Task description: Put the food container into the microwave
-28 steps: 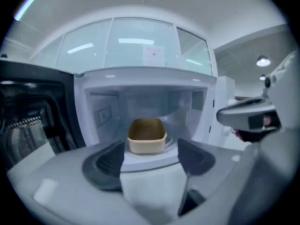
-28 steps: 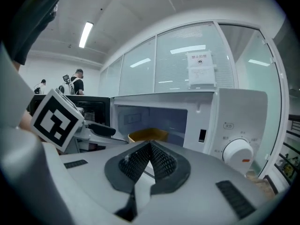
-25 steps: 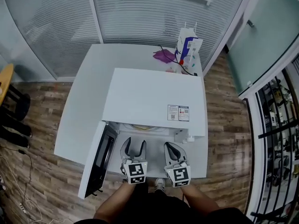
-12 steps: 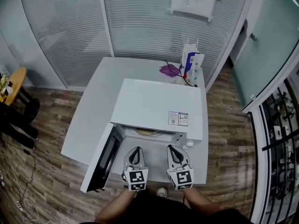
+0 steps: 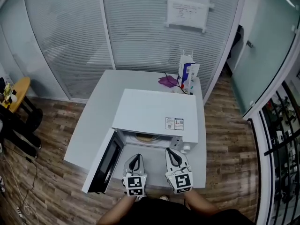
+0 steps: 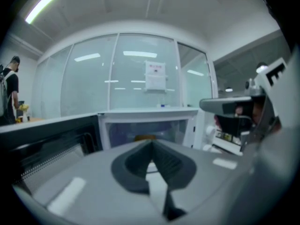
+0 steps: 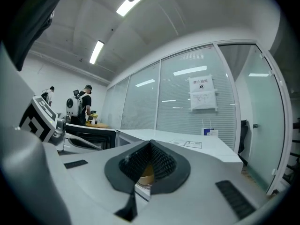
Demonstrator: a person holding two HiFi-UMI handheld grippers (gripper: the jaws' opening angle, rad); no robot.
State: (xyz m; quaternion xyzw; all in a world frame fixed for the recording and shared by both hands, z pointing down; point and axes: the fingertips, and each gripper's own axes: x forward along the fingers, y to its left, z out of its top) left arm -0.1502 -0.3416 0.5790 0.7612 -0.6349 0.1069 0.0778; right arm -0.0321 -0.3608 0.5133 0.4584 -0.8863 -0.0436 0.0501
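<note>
The white microwave [image 5: 154, 112] stands on a white table [image 5: 93, 116] with its door [image 5: 104, 165] swung open to the left. The food container [image 5: 146, 137], tan and round, sits inside the cavity on the turntable. My left gripper [image 5: 136, 157] and right gripper [image 5: 172, 151] hover side by side just in front of the opening, both shut and holding nothing. In the left gripper view the shut gripper [image 6: 151, 143] points at the cavity, where the container [image 6: 144, 137] shows. In the right gripper view the container [image 7: 145, 172] peeks from behind the shut gripper [image 7: 150, 143].
A white and blue paper bag [image 5: 187, 76], a purple item [image 5: 167, 81] and a cable lie at the table's back right. A glass wall with a notice [image 5: 187, 6] stands behind. A yellow side table [image 5: 16, 90] is at left. People [image 7: 84, 104] stand far off.
My left gripper, open a second ago, has shut. Both grippers have drawn back a little from the microwave opening, and the head view has pulled back and up.
</note>
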